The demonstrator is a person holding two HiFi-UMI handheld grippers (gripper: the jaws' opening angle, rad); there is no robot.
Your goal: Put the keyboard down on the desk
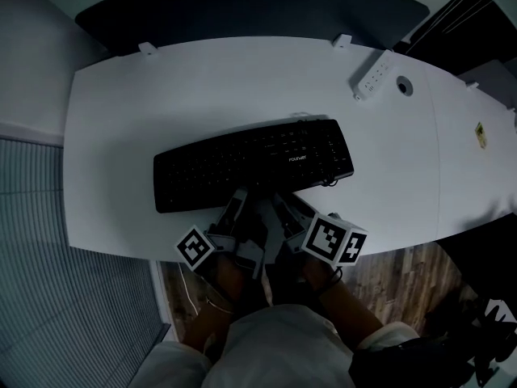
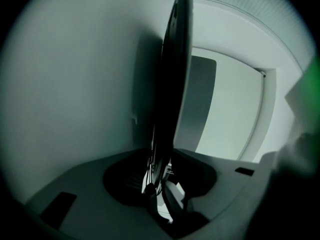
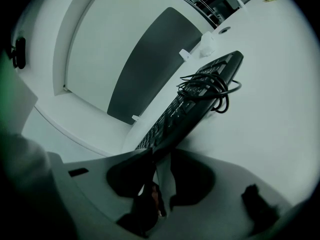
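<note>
Near the desk point(image 1: 161, 95)'s front edge lay the keyboard point(image 1: 252, 164), open surface behind it. The right gripper point(image 1: 281, 200) clamped its near rim; the left gripper point(image 1: 238, 198)'s jaws stood apart around that rim, tips lost in shadow.

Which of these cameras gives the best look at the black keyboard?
The head view: the whole keyboard shows, keys up, against the white desk. The left gripper view catches it only edge-on. The right gripper view shows it slanting away, with a coiled cable at its edge.
</note>
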